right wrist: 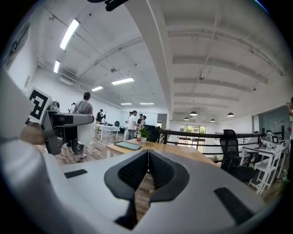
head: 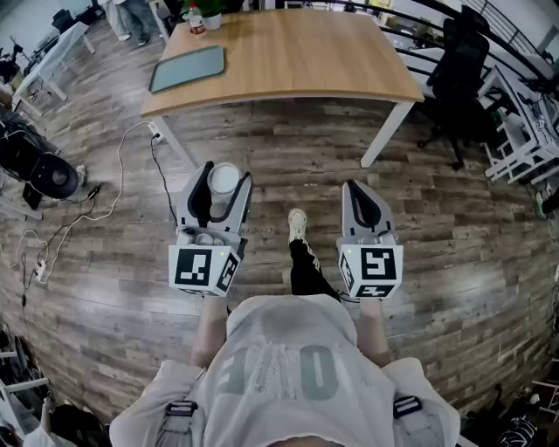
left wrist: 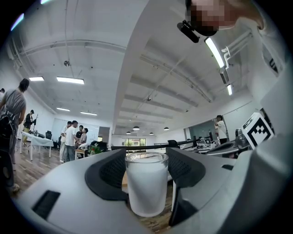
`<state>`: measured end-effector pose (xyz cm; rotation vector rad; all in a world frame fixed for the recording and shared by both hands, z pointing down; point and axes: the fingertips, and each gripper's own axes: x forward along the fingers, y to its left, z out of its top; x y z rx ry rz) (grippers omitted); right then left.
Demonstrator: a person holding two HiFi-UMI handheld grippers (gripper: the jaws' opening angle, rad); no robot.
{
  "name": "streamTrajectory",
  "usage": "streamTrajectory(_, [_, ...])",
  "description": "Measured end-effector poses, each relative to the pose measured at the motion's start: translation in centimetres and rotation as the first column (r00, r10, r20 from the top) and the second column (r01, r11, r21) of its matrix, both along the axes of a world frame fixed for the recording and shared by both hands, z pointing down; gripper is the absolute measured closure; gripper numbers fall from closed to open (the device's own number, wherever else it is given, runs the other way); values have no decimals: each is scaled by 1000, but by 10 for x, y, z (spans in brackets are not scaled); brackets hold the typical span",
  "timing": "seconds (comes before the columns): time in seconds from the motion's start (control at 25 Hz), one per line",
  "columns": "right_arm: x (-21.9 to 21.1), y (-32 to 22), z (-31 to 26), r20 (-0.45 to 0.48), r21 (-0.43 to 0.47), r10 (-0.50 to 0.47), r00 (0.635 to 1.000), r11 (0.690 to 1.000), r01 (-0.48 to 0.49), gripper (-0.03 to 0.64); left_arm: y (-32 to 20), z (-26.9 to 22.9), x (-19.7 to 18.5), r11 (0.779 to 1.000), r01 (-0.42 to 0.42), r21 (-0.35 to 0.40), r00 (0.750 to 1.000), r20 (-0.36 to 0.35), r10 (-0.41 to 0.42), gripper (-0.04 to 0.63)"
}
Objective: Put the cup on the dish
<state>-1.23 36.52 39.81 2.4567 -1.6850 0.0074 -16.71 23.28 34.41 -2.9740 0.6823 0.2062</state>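
Note:
A frosted white cup (head: 224,180) stands upright between the jaws of my left gripper (head: 219,189), which is shut on it. In the left gripper view the cup (left wrist: 146,183) fills the gap between the two dark pads, its clear rim on top. My right gripper (head: 365,202) is shut with nothing in it; in the right gripper view its pads (right wrist: 147,171) meet. Both grippers hang over the wooden floor, short of the wooden table (head: 288,54). A flat grey-green dish (head: 187,68) lies on the table's left part, seen again far off as the dish (right wrist: 127,145).
A small potted plant (head: 210,15) and a red-labelled bottle (head: 196,19) stand at the table's far left corner. Black office chairs (head: 460,70) sit to the right. Cables and a power strip (head: 39,271) lie on the floor at left. Several people stand far behind.

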Motion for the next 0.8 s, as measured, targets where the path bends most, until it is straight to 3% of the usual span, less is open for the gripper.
streamTrajectory(0.44, [189, -169, -38, -5, -10, -39, 999, 999, 39, 597, -170, -42, 183, 999, 44, 14, 999, -31, -43, 321])
streamTrajectory(0.64, [244, -244, -48, 1, -22, -101, 995, 995, 101, 597, -233, -60, 231, 994, 104, 41, 994, -35, -103, 321])
streamTrajectory(0.8, [273, -291, -46, 24, -56, -169, 985, 984, 170, 597, -269, -63, 258, 990, 144, 7, 989, -22, -144, 321])
